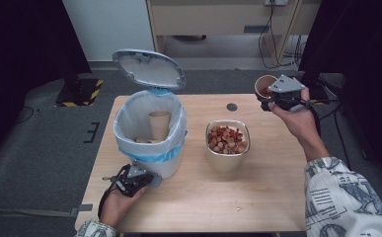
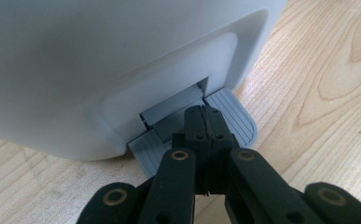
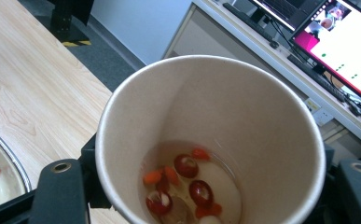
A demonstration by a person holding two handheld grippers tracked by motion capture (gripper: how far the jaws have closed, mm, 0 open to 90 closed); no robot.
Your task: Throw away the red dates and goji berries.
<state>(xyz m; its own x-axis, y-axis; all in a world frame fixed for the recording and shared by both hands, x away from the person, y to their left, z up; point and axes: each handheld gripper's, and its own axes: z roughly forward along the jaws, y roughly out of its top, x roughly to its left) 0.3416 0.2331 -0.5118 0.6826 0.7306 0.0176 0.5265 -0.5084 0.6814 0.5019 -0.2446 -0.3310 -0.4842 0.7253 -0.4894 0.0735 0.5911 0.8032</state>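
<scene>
Two jobs run at once on the table (image 1: 257, 197). Biggest thing is the bin (image 1: 151, 136), standing at the table's left with its lid (image 1: 149, 68) tipped up and open; a blue-edged liner shows and spent cups (image 1: 159, 124) lie inside. At its foot, the left hand-held gripper (image 2: 205, 122), jaws closed together with nothing between them, presses on the grey pedal (image 2: 232, 114), which I judge is what keeps the lid up. Mid-table stands a steel bowl (image 1: 227, 160) of leftover food scraps. Off the far right corner, the right hand-held gripper (image 1: 277, 101) holds a paper cup (image 3: 206, 135) clamped around its wall, lifted off the table; red and orange bits sit in liquid at its bottom. The step looks like emptying that cup. Next: carry it over the bowl, tip out the dregs, then drop it in the bin while the pedal stays down.
</scene>
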